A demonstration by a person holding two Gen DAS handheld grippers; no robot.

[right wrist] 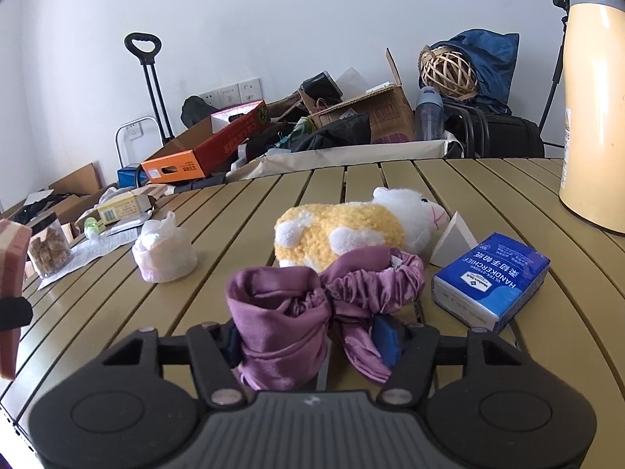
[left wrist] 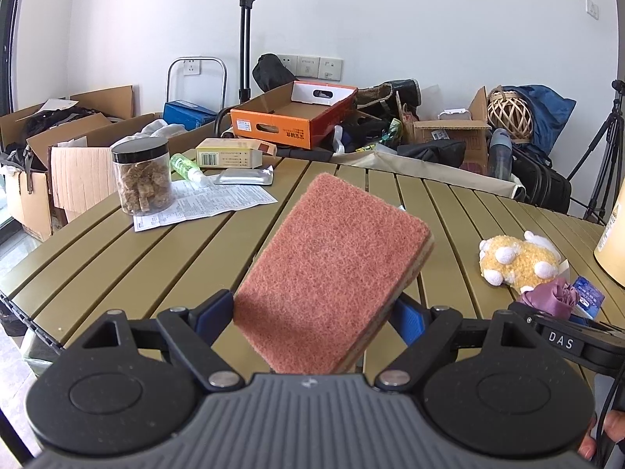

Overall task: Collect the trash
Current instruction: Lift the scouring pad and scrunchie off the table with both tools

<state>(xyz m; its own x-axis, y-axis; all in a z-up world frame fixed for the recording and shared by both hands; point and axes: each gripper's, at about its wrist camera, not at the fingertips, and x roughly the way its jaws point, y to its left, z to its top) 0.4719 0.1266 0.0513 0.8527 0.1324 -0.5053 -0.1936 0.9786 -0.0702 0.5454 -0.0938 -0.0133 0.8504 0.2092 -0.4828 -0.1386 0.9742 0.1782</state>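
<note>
A pink scouring sponge (left wrist: 336,269) is held tilted above the slatted olive table (left wrist: 117,258), with my left gripper (left wrist: 312,312) shut on its lower end. Its edge shows at the far left in the right wrist view, sponge (right wrist: 13,242). My right gripper (right wrist: 312,336) sits low over the table, its blue pads (right wrist: 388,338) closed against a crumpled purple cloth (right wrist: 297,305). That cloth (left wrist: 550,297) also shows at the right of the left wrist view. A knotted white plastic bag (right wrist: 164,254) sits on the table to the left.
A yellow-and-white plush toy (right wrist: 343,234) lies just behind the cloth, a blue tissue pack (right wrist: 492,281) and a cream jug (right wrist: 593,117) to the right. A jar (left wrist: 142,179), leaflet (left wrist: 211,203), green bottle (left wrist: 185,166) and small box (left wrist: 230,152) sit far left. Cartons crowd the floor beyond.
</note>
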